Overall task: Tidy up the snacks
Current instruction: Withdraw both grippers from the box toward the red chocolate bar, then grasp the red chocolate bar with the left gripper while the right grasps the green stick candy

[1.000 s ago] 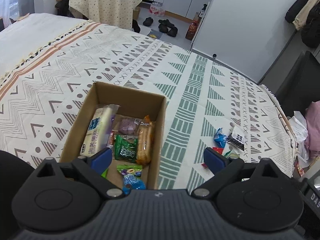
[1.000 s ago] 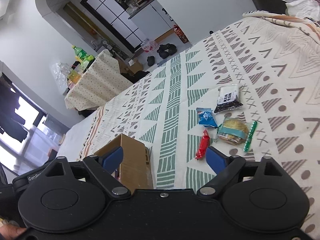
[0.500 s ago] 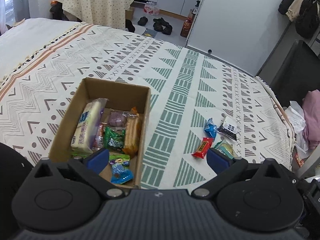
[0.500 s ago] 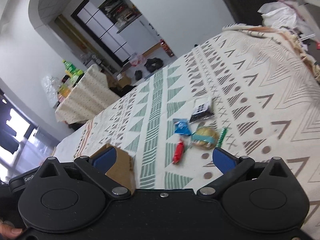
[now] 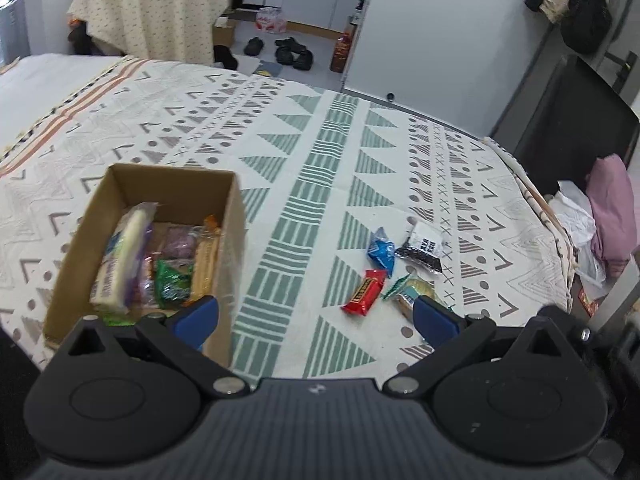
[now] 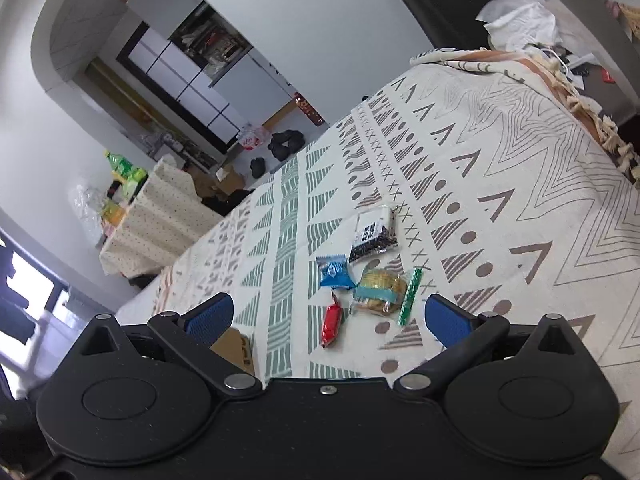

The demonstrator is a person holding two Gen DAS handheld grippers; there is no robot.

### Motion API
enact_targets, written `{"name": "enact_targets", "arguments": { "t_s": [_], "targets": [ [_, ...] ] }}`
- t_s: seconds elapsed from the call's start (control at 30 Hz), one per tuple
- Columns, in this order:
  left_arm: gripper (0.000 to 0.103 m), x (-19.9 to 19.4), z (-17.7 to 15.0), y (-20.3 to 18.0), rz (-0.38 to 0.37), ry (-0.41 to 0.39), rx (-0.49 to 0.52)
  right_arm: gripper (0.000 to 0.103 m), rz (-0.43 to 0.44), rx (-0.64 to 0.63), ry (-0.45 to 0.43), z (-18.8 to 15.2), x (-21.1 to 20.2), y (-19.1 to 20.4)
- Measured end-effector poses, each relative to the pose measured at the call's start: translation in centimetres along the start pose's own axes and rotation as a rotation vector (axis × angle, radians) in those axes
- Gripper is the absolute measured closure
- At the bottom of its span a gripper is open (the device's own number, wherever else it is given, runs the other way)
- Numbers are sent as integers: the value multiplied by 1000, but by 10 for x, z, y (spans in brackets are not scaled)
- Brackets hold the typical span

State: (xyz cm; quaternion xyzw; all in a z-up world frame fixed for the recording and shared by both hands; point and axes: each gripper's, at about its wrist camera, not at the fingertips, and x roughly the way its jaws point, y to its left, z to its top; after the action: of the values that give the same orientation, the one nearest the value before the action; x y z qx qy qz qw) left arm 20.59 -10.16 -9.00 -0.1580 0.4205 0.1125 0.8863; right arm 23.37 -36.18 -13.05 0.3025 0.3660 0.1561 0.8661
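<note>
Left gripper (image 5: 314, 316): I have the jaws spread wide, nothing between the blue pads (image 5: 196, 318). It hangs above the bed, over the gap between the box and the loose snacks.

Right gripper (image 6: 328, 316): jaws equally wide, empty, held above the loose pile, which sits between the two pads in its view.

Cardboard box (image 5: 230, 240): open-topped, brown, standing on the patterned bedspread (image 5: 320, 184), on the left of the left wrist view. In the right wrist view only a corner of it (image 6: 236, 348) shows, behind the left finger. Contents I can make out:
- a long pale packet with blue print (image 5: 120, 256), leaning along the left wall
- a purplish wrapped piece (image 5: 180, 242) toward the back
- a green foil packet (image 5: 172, 282) in the middle
- a long orange-tan packet (image 5: 206, 260) against the right wall
Other wrappers lie beneath; too blurred to name.

Loose snacks, on the bedspread well to the right of the box, clustered:
- red bar wrapper (image 5: 365, 292) (image 6: 332, 322), nearest the box
- blue foil packet (image 5: 380, 250) (image 6: 334, 272), just beyond the red bar
- black packet with a white label (image 5: 424, 246) (image 6: 374, 234), farthest out, next to the blue one
- round tan cake in clear wrap with a light-blue band (image 6: 378, 290), partly hidden behind the right pad in the left view (image 5: 408, 296)
- thin green stick wrapper (image 6: 411, 296), touching the cake's wrap on its outer side

Background: a table with a dotted cloth (image 5: 160, 12), shoes on the floor (image 5: 292, 50).
</note>
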Motion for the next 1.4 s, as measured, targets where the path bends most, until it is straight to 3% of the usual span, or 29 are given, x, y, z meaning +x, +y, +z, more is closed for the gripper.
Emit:
{"name": "enact_targets", "arguments": {
  "t_s": [0.07, 0.23, 0.53, 0.83, 0.9, 1.03, 1.23, 1.4],
  "targets": [
    [0, 9, -1, -4, 5, -6, 5, 1, -3, 43, 2, 4, 6, -7],
    [1, 36, 0, -9, -8, 14, 3, 15, 3, 161, 55, 6, 33, -26],
    [6, 78, 6, -15, -62, 45, -2, 18, -33, 204, 130, 3, 69, -33],
    [22, 130, 6, -25, -111, 131, 2, 18, -67, 248, 170, 11, 106, -42],
    [32, 142, 5, -27, -117, 153, 1, 18, -85, 252, 185, 10, 114, -44],
    [39, 161, 2, -28, -135, 197, -14, 22, -111, 278, 212, 9, 128, -50],
    [46, 181, 0, -28, -130, 224, -16, 24, -145, 251, 253, 4, 147, -48],
    [61, 183, 1, -26, -118, 215, -1, 23, -154, 220, 251, 3, 152, -45]
  ]
}}
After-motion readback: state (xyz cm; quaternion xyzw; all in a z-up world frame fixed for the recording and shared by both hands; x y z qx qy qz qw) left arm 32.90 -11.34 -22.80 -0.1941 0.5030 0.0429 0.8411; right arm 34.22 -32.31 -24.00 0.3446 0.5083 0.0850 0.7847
